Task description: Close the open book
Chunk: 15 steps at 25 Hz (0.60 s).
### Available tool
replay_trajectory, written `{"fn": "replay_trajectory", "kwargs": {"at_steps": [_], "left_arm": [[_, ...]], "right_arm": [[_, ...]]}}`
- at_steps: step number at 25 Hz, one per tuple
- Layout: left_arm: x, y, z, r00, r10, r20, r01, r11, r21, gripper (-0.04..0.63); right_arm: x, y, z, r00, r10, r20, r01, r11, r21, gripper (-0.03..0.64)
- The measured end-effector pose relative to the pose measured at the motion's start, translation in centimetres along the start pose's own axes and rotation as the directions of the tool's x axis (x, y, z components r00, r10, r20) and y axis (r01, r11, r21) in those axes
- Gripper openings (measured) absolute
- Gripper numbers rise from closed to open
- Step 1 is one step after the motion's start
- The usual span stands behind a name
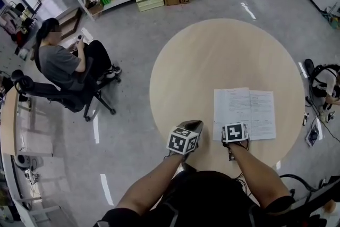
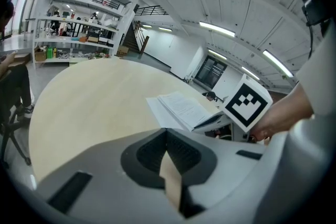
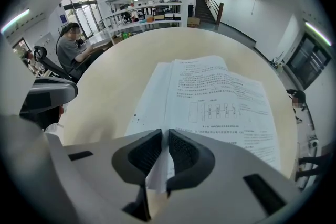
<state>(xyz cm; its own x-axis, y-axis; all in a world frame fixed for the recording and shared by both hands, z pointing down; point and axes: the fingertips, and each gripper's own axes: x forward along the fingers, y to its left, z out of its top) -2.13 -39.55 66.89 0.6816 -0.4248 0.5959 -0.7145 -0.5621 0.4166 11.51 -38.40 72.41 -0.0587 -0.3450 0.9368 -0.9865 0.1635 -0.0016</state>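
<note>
The book's [image 3: 210, 97] near page edge is pinched in the right gripper [image 3: 164, 132]; the rest is spread beyond it.

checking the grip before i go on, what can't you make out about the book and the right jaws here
- Right gripper view: the right gripper body covers the book's near edge, so how many sheets the jaws pinch cannot be told.
- Head view: its marker cube hides the jaws and their hold.
- Left gripper view: that cube hides part of the book.
- All views: the print is too small or blurred to read.
</note>
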Motion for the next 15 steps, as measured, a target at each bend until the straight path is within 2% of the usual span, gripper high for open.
{"fn": "replay_trajectory", "kwargs": {"at_steps": [4, 11, 15], "left_arm": [[0.6, -1.2, 0.4, 1.000, -0.019, -0.011, 0.019, 1.000, 0.020, -0.011], [1.3, -2.9, 0.6, 0.999, -0.028, -0.016, 0.028, 0.999, 0.040, -0.011], [1.8, -3.8, 0.4, 0.999, -0.038, -0.020, 0.038, 0.998, 0.045, -0.011]], "right_arm": [[-1.0, -0.8, 0.3, 1.000, -0.001, 0.024, 0.001, 1.000, -0.009, 0.046], [-2.0, -5.1, 0.1, 0.996, -0.064, 0.060, 0.065, 0.998, -0.014, 0.048], [-3.2, -8.5, -0.6, 0.991, -0.108, 0.077, 0.104, 0.993, 0.049, 0.048]]}}
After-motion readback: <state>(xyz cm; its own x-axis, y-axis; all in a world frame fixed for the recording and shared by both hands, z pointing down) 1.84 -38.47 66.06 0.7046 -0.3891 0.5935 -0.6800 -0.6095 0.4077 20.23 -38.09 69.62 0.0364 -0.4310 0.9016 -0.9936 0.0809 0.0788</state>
